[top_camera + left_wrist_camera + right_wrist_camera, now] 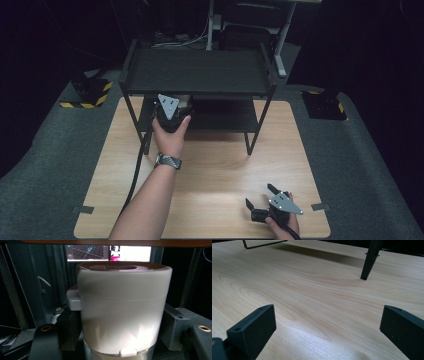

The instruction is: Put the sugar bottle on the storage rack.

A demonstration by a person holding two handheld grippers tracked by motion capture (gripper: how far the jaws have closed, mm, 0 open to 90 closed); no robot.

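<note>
White container (123, 310), plain with no readable label, sits between the left gripper (170, 117) jaws, clamped under the far black shelf (197, 70). Right gripper (267, 205) rests wide open and holds nothing, near the tabletop (220, 165) right edge.

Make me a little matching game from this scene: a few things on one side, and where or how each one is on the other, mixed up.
Things:
1. white container
2. left gripper
3. right gripper
4. black shelf rack

States or places:
a. jaws wide apart, low over the near right part of the wooden table
b. stands at the far end of the table
c. clamped between two black jaws
d. reaches in under the rack's top shelf, closed on something

Pairs: 1-c, 2-d, 3-a, 4-b
</note>
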